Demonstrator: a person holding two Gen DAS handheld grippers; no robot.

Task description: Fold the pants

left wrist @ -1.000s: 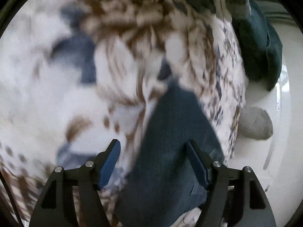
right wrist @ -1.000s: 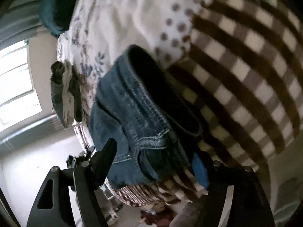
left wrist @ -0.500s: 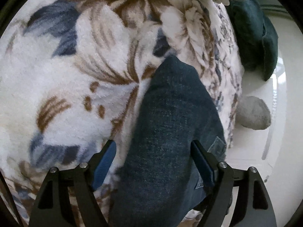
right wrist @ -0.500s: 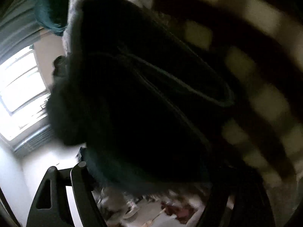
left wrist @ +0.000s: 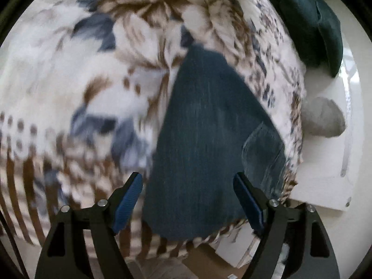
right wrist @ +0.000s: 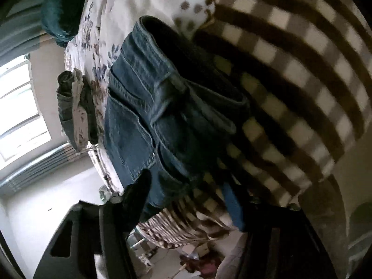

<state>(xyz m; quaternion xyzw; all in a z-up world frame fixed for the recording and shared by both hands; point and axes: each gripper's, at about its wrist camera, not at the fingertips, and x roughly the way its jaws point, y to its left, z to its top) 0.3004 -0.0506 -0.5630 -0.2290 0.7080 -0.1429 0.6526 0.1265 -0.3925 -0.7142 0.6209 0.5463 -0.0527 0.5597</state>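
Note:
Dark blue jeans [left wrist: 204,139] lie folded on a floral fleece blanket [left wrist: 81,81] on a bed. In the left wrist view the folded leg runs up and away from my left gripper [left wrist: 189,200], which hovers open over its near end without touching it. In the right wrist view the waistband and back pocket of the jeans [right wrist: 144,116] face me. My right gripper [right wrist: 186,195] is at the waist's near corner, its jaws closing with denim between them. The left finger [right wrist: 137,193] meets the denim edge, while the blue pad [right wrist: 232,207] stands over the blanket, off the cloth.
A brown-and-white checked blanket part [right wrist: 290,69] lies right of the jeans. A teal cushion [left wrist: 309,23] and a grey lump [left wrist: 323,121] sit at the bed's far right edge. A rolled bundle of clothes [right wrist: 72,109] lies beyond the waist, near a bright window [right wrist: 16,107].
The left gripper drew back a little, showing more of the jeans' near end. The right gripper pushed in close to the waistband, then eased back, its fingers now somewhat narrower.

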